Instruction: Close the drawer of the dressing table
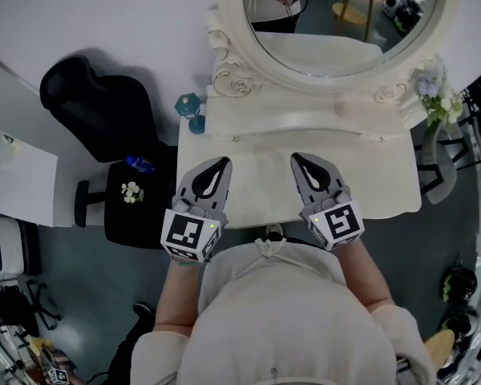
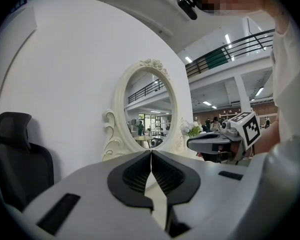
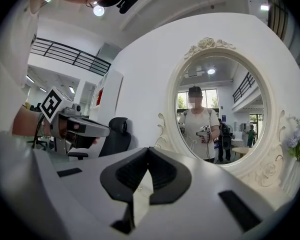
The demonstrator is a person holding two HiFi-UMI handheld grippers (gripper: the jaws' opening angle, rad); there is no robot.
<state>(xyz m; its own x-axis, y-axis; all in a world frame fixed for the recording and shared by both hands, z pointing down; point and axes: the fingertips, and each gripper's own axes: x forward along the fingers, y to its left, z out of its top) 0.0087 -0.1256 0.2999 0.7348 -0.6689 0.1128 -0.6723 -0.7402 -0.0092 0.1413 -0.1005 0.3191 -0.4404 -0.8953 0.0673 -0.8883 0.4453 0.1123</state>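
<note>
— Biggest thing?
— Cream dressing table (image 1: 369, 175) in the middle. Round mirror (image 1: 345, 14) at 12 o'clock, black chair (image 1: 104, 111) at 9.
— Drawer?
— Under the table's front edge at 6 o'clock, front hidden.
— Grippers?
— Left gripper (image 1: 224, 161) at 7, right gripper (image 1: 297, 158) at 5. Jaws pressed together, nothing inside.

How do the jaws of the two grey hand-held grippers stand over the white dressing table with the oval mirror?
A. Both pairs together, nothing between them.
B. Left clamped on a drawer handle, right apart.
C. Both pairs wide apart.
A: in each gripper view the jaw tips meet with nothing between them, for the grey left gripper and the right gripper alike, over the white dressing table.
</note>
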